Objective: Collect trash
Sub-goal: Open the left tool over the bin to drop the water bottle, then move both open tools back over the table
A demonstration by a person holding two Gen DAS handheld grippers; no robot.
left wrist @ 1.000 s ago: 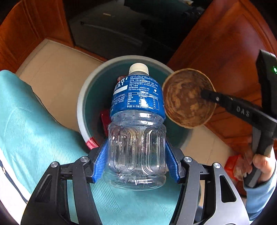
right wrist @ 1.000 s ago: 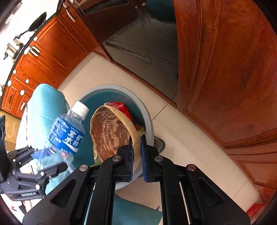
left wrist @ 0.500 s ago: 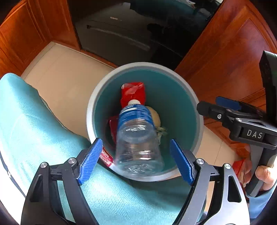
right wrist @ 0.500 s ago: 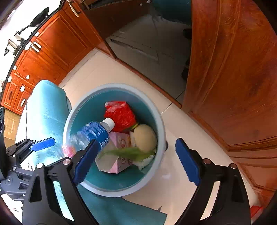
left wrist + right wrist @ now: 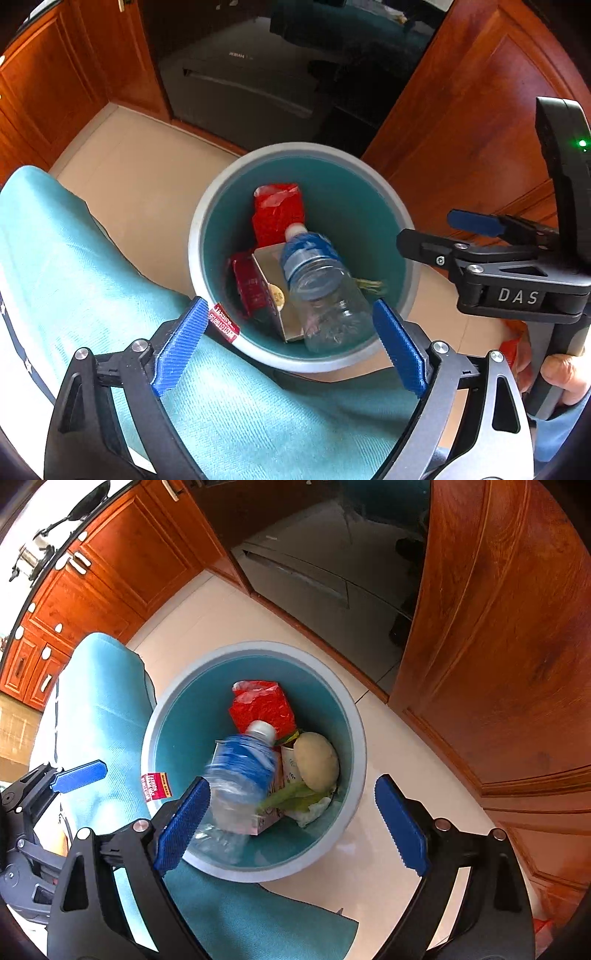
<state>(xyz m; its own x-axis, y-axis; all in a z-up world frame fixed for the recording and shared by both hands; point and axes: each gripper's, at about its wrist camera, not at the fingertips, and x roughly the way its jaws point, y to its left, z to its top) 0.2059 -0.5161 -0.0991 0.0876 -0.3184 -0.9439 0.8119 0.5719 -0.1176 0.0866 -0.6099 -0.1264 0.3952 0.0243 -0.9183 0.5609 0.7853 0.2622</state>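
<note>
My left tool (image 5: 288, 347) stands wide, its blue pads well apart with nothing pressed between them; its jaws have just been opening, and the clear plastic bottle (image 5: 321, 291) with the blue label now lies beyond and below the pads, inside the round bin (image 5: 207, 229) with the grey rim and teal inner wall. The bottle points its white cap away from the left tool and leans on a small carton (image 5: 271, 284). Beyond the bottle's cap sits a crumpled red wrapper (image 5: 277, 214), and to the left of the carton a dark red packet (image 5: 247, 284) stands against the bin wall. My right tool (image 5: 291, 823) is also spread wide and empty; its jaws have just been opening too, and nothing sits between its pads. From that tool the bottle (image 5: 240, 771) looks blurred, just ahead of its left pad. Further in, ahead of the right tool, I see a pale rounded shell (image 5: 319, 760) lying dome up, with a green leaf (image 5: 295, 797) beside it, nearer the tool. A teal cloth (image 5: 74, 258) lies under and to the left of both tools, touching the bin's near rim. A red label (image 5: 155, 786) sits at the bin's rim, next to the cloth. The bin stands on a pale tiled floor (image 5: 388, 775) near wooden cabinets (image 5: 498, 646).
</note>
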